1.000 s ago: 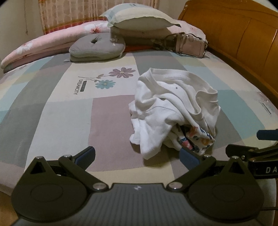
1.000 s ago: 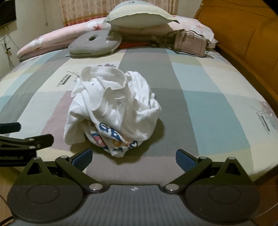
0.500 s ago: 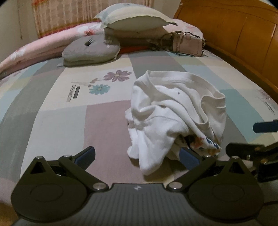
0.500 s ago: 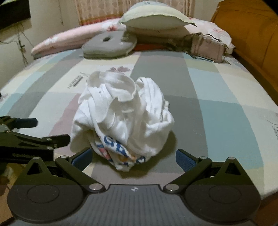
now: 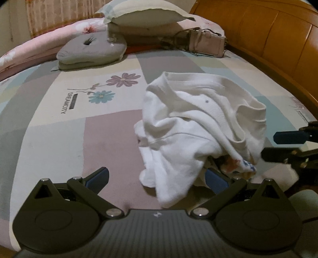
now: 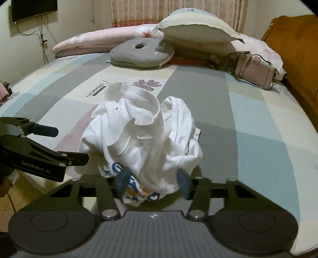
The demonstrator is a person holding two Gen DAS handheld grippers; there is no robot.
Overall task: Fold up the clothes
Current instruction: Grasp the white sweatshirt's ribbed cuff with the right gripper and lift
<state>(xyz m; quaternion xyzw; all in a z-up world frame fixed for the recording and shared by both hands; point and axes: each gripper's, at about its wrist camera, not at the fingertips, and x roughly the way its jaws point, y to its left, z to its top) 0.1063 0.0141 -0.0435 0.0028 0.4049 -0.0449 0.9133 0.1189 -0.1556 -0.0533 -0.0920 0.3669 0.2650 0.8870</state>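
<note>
A crumpled white shirt [image 5: 198,123] [image 6: 143,139] with a colourful print on its underside lies bunched on the patchwork bed sheet [image 5: 59,139] [image 6: 248,129]. My left gripper [image 5: 158,178] stands open at the shirt's near left side; a hanging fold of cloth lies close to its right pad. From the right wrist view the left gripper [image 6: 68,144] sits just left of the shirt. My right gripper [image 6: 153,180] has its jaws closing, with the shirt's near printed edge between the pads. In the left wrist view the right gripper [image 5: 272,146] reaches in at the shirt's right side.
At the far end of the bed lie a grey cushion [image 5: 91,49] [image 6: 141,51], a pale pillow [image 5: 147,13] on a pink quilt, and a pink handbag [image 5: 206,42] [image 6: 256,71]. A wooden headboard [image 5: 278,39] runs along the right.
Both grippers have come closer to the shirt. The right gripper's jaws, wide apart before, have narrowed around the shirt's near edge. The left gripper's jaws stay wide.
</note>
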